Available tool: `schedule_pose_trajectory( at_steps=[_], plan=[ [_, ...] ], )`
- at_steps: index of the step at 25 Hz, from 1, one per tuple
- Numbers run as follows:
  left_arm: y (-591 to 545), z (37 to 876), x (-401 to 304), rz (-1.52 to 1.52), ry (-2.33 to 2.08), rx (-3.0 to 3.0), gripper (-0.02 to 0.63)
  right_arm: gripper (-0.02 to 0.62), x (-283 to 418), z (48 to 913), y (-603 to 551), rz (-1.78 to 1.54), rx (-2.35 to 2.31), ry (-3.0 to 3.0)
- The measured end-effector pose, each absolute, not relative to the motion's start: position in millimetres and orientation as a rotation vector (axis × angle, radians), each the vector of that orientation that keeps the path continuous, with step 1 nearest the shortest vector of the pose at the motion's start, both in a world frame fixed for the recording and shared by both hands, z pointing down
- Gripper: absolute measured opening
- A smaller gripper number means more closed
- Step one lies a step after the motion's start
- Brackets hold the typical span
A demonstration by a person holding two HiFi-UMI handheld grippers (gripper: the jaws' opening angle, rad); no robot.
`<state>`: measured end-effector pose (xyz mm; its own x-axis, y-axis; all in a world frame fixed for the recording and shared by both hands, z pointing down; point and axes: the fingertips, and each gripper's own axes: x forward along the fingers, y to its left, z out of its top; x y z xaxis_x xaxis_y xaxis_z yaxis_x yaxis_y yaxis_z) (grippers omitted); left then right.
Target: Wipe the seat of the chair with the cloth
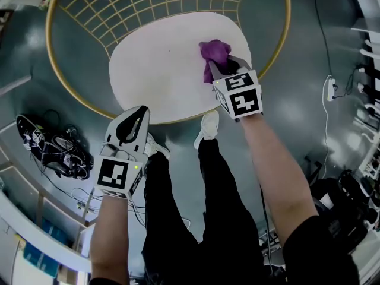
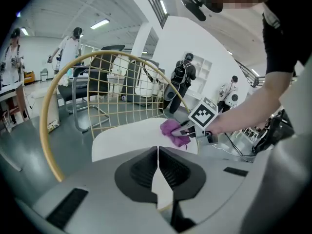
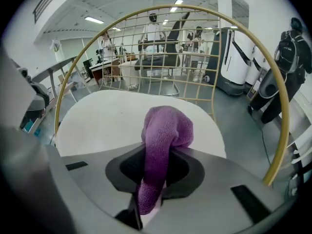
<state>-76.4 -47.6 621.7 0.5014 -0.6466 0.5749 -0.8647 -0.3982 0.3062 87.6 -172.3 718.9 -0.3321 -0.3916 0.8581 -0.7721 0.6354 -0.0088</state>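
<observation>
1. The chair stands on a grey floor. It has a white, rounded seat and a gold wire-grid backrest set in a round gold hoop.
2. The cloth is purple and bunched. It sits at the right rear part of the seat, close to the seat's right edge.
3. The right claw is clenched on the cloth. In the right gripper view a strip of the cloth runs down between the two jaws, and the bunched end bulges out ahead of them over the seat.
4. In the left gripper view the underside of the cloth meets the seat top, with the right claw just behind it.
5. The left claw is clenched, jaws pressed together along one line, with nothing between them. It hangs at the front edge of the seat, on its left side, well apart from the cloth.
6. The person's legs in black trousers and white shoes stand just in front of the seat.
7. A tangle of black cables lies on the floor, left of the chair.
8. Both gripper views show other people standing far behind the backrest.
</observation>
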Motion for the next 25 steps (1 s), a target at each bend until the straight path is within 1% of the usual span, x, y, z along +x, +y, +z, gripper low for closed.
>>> schedule_pose_trajectory(
  at_steps=[3, 8, 14, 25],
  plan=[
    [-51.5, 624.1, -74.2, 0.492, -1.225, 2.179, 0.018, 0.074, 96.4, 715.9, -180.0, 0.518, 0.941, -1.941],
    [-59.7, 619.8, -41.9, 0.535, -1.191, 2.198, 0.018, 0.075, 134.6, 702.7, -191.6, 0.498, 0.973, -1.916],
    [-70.5, 617.1, -26.2, 0.537, -1.186, 2.211, 0.018, 0.074, 163.6, 694.1, -200.6, 0.452, 1.066, -1.856],
    [-87.0, 614.0, -9.0, 0.551, -1.183, 2.226, 0.018, 0.074, 191.0, 682.7, -212.0, 0.428, 1.122, -1.841]
  ],
)
